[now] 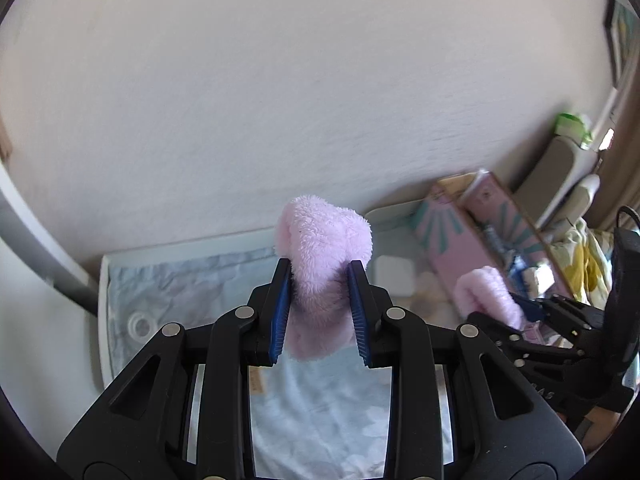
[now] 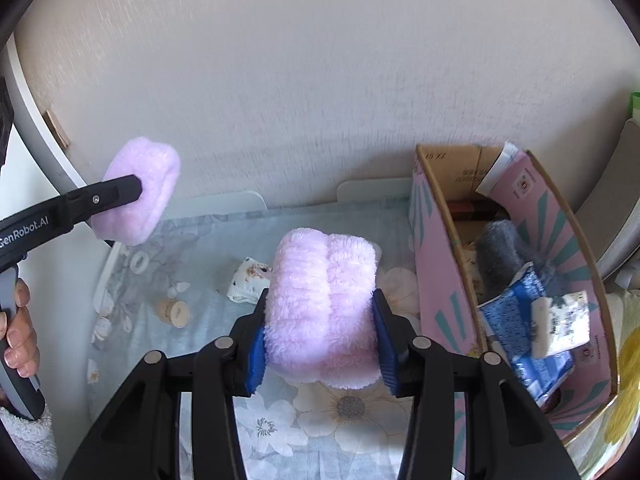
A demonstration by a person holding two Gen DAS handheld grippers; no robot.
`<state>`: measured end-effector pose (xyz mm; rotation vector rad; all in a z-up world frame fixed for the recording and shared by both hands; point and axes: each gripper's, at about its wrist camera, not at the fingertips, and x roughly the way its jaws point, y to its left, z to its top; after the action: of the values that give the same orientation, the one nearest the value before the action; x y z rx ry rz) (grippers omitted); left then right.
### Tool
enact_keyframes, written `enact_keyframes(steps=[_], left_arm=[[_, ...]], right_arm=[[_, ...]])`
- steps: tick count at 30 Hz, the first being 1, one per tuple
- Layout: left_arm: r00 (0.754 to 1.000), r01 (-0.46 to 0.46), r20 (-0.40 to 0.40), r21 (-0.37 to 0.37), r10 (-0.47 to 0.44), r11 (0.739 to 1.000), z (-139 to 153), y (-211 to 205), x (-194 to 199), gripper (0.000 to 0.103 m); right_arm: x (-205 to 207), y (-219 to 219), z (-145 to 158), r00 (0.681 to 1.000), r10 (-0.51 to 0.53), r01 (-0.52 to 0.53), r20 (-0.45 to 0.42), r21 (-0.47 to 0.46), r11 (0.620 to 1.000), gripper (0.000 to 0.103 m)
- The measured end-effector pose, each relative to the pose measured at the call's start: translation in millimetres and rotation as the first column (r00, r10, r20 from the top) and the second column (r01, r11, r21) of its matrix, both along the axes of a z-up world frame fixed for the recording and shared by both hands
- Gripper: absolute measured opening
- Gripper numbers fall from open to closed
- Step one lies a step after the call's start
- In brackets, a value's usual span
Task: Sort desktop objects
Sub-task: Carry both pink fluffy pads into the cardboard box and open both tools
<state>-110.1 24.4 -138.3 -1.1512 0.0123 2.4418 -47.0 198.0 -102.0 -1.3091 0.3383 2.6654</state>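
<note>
The left gripper (image 1: pixel 320 308) and right gripper (image 2: pixel 322 344) each clamp one end of a fluffy pink folded cloth (image 2: pixel 322 300), mid-frame above the floral tablecloth (image 2: pixel 304 420). At right stands a pink cardboard box (image 2: pixel 444 280) holding packets; lower left, a small beige jar (image 2: pixel 174 311).

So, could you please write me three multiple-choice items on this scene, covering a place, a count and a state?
1. Where is the pink box?
A. right of the table
B. on its left edge
C. in the left gripper

2. How many pink fluffy pieces are held?
A. one
B. two
C. four

3. The right gripper is:
A. empty
B. open
C. shut on a fluffy piece

Key: 1 A, it stands at the right; 2 B, each gripper clamps one, the left its own; 3 C, pads press its sides.
</note>
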Motion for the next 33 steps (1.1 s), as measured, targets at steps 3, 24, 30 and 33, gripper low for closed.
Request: enact_keyframes(steps=[3,24,30,33], left_arm=[[0.999,0.025,-0.022,0.009,-0.025,1.000,14.6,20.3,5.9,0.025],[0.950,0.310,-0.053,0.022,-0.309,0.950,41.4,195.7,23.1,0.025],[0.943,0.333,-0.021,-0.001,-0.333,0.943,24.2,237.0,9.5,0.025],[0.942,0.337,0.001,-0.013,-0.337,0.942,12.8,257.2,-1.4,0.025]], right_arm=[[5.4,6.2,7.2,1.000,-0.004,0.004,-0.021,-0.011,1.000,0.042],[70.6,112.2,27.7,0.983,-0.178,0.176,-0.054,-0.050,0.983,0.042],[87.1,140.4,6.0,0.980,-0.200,0.200,-0.001,-0.064,0.978,0.042],[90.3,145.0,0.4,0.981,-0.192,0.192,0.015,-0.069,0.979,0.042]])
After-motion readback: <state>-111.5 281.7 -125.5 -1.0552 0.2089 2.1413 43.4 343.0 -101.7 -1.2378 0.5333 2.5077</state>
